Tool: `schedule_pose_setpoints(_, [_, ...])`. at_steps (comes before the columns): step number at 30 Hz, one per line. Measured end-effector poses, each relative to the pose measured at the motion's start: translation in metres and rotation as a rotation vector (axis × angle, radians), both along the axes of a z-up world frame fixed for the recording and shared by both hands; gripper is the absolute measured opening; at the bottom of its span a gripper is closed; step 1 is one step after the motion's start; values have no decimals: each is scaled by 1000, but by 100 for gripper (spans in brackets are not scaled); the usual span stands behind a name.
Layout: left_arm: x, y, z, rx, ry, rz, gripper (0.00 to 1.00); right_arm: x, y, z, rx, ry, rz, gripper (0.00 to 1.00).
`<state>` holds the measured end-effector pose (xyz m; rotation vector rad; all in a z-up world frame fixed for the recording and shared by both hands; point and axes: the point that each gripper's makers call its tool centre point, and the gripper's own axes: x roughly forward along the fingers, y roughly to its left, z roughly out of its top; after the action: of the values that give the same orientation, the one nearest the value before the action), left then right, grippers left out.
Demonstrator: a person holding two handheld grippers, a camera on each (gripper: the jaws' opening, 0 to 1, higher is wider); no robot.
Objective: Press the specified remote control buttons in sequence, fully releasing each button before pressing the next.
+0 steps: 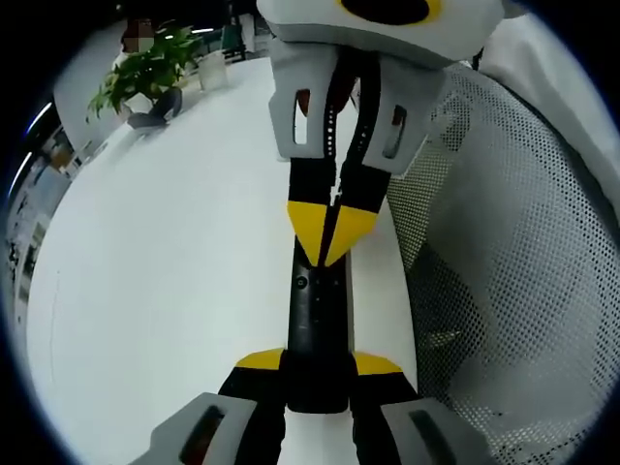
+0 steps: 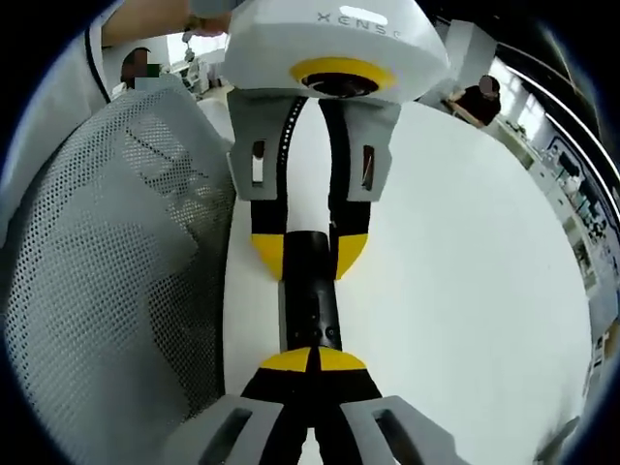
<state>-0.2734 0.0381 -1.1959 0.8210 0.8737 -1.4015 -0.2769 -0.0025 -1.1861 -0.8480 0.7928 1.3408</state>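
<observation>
Remote control (image 1: pixel 317 329) gripped by left gripper (image 1: pixel 318 366), mesh chair (image 1: pixel 504 262) just beside

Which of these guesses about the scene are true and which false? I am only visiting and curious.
1. The slim black remote control is clamped at one end by the left hand-held gripper. True.
2. The right hand-held gripper has its yellow tips closed together on top of the remote. True.
3. The remote lies on a dark wooden table. False: it is over a white round table.
4. A green potted plant stands at the table's far edge. True.
5. The white mesh chair back lies flat on the table. False: it stands beside the table's edge.
</observation>
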Motion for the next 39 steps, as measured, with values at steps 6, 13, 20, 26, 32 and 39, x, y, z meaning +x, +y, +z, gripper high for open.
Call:
schedule_pose_setpoints(6, [0, 0, 0, 14, -1, -10, 22, 1, 0, 0, 34, 22, -48, 0])
schedule_pose_setpoints(13, [0, 0, 0, 9, 0, -8, 22, 2, -4, 3, 56, 87, -65, 0])
schedule_pose_setpoints(20, [0, 0, 0, 7, -1, -10, 22, 0, -14, 2, 35, 111, -87, 0])
schedule_pose_setpoints(26, [0, 0, 0, 10, -5, -14, 23, 0, -10, -1, -53, 73, -20, 0])
schedule_pose_setpoints(32, [-1, 0, 0, 20, -8, -31, 23, 1, -12, -1, -45, 87, -45, 0])
schedule_pose_setpoints(39, [-1, 0, 0, 40, -7, -39, 23, 0, -12, -1, -34, 96, -38, 0])
